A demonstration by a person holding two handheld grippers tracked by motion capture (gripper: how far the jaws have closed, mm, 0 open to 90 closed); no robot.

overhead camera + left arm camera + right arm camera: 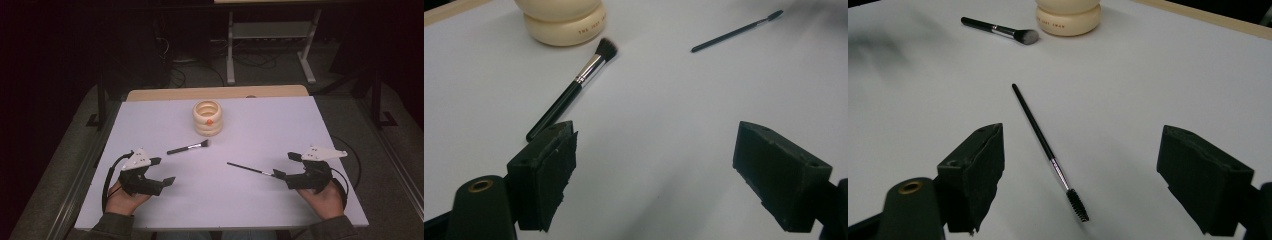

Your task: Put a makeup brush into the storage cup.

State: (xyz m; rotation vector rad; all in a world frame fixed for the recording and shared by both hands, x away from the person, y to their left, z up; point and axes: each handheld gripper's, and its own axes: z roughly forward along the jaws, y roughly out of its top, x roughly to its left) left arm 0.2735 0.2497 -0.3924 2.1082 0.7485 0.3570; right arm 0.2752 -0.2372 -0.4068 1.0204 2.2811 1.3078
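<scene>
Both grippers' jaws wide apart

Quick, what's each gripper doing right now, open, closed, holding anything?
Left gripper: open, holding nothing; the powder brush lies ahead of it.
Right gripper: open, holding nothing; the thin spoolie brush lies on the table between its jaws.

The left tool (654, 165) stands wide open, its near jaw just beside the makeup brush (572, 90) handle.

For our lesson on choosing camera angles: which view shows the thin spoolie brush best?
The right gripper view: the spoolie brush lies close between the open jaws, with its bristled tip, silver ferrule and black handle distinct. The high view shows it as a thin dark line by the right hand-held gripper. The left gripper view shows it small and far off.
</scene>
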